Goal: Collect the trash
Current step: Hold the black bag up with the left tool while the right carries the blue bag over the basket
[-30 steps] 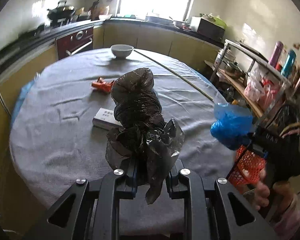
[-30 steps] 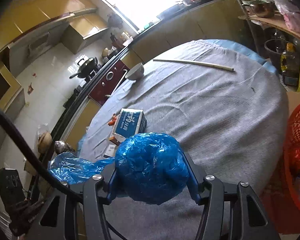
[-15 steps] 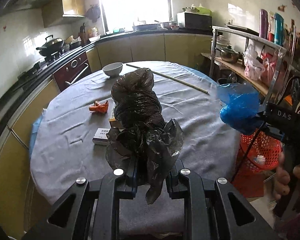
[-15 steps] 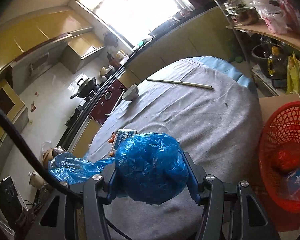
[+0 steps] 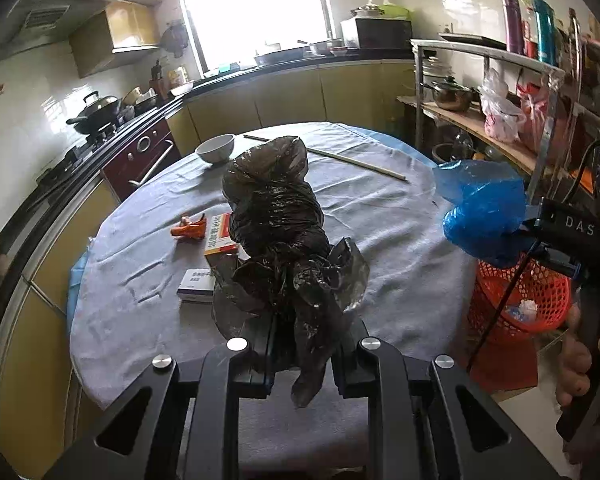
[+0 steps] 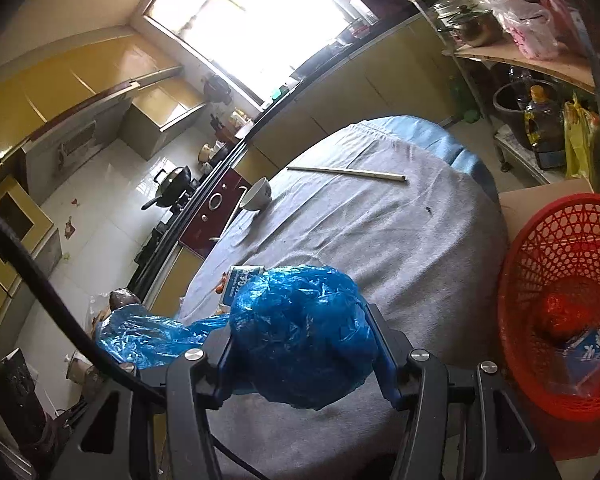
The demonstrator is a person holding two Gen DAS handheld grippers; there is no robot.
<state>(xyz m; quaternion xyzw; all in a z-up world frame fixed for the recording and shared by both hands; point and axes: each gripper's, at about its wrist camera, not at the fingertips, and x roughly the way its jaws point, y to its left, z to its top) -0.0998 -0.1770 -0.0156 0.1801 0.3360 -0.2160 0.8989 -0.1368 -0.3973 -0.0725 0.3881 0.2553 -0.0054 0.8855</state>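
Round table [image 5: 148,304] under grey cloth fills mid-kitchen; red mesh basket [image 6: 540,280] stands on the floor off its right edge, scraps and a blue printed carton inside; black plastic bag [image 5: 276,224] is pinched tight in the closed left gripper [image 5: 300,356], held up over the near edge; blue plastic bag [image 6: 300,336] is a bundled wad clamped between the part-open right gripper [image 6: 304,364] jaws, above the near right edge beside the basket; "DAS" is printed on the right gripper's body; white bowl [image 5: 215,149] at far edge; orange-white box [image 5: 219,236] and white box [image 5: 198,285] mid-table, print unreadable; orange wrapper [image 5: 188,228] beside them.
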